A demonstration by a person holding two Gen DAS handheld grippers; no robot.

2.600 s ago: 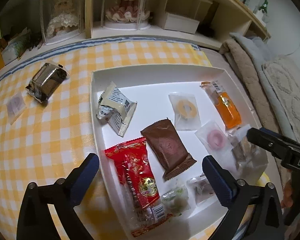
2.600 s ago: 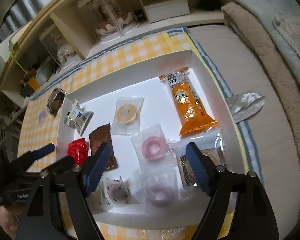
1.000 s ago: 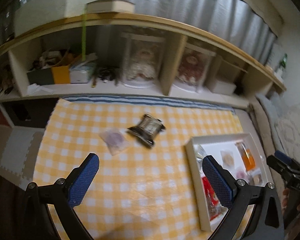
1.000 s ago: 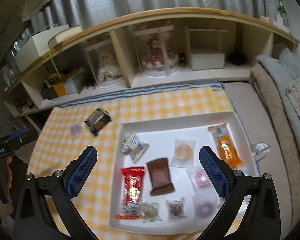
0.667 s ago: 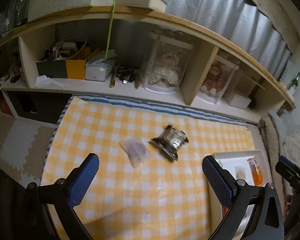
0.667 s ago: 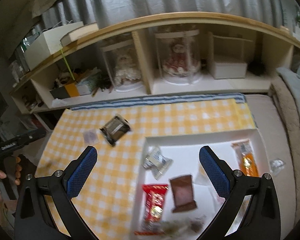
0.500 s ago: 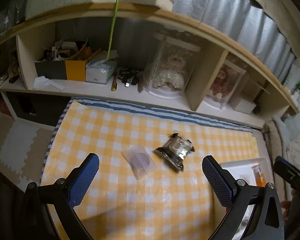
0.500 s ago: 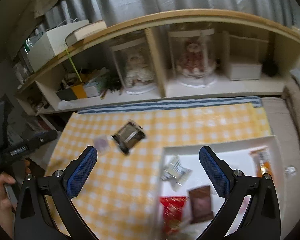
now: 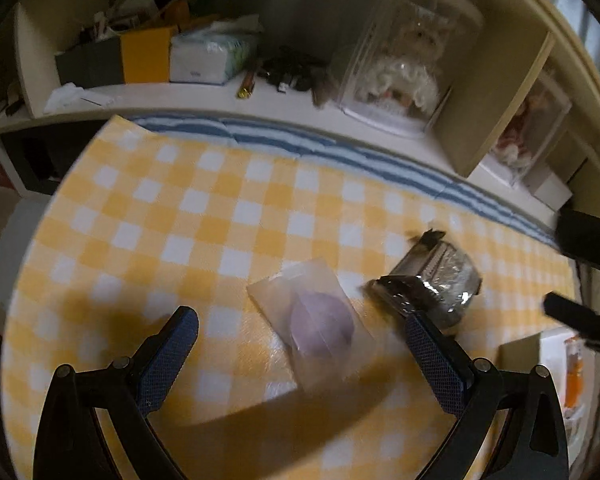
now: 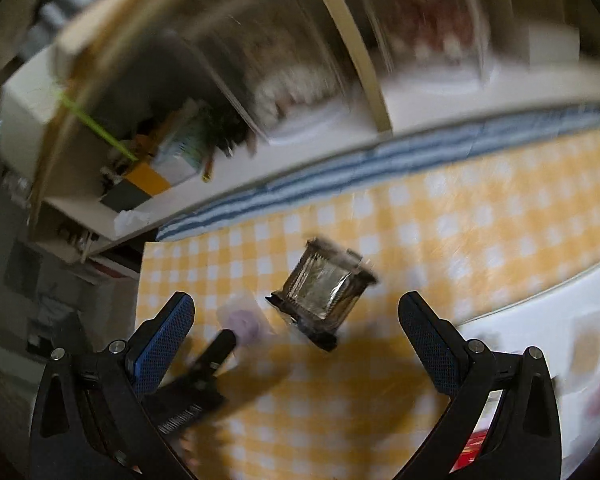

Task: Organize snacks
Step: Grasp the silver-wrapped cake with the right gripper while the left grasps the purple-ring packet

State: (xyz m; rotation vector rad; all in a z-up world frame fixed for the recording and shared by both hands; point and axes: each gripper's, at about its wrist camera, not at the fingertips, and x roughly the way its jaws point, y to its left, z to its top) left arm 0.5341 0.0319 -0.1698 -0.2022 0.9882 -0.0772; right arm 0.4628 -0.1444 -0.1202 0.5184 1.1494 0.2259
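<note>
Two snacks lie at centre frame on your checked cloth point(image 9: 188, 216): a clear purple-sweet packet point(image 9: 316, 320) and, just right, a silver packet point(image 9: 432, 284). Your left gripper point(image 9: 300, 340) and right gripper point(image 10: 296, 320) both gape wide, empty.

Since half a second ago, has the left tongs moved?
Yes. The left tongs have dropped closer to the checked cloth; the purple sweet packet now lies between the open jaws.
</note>
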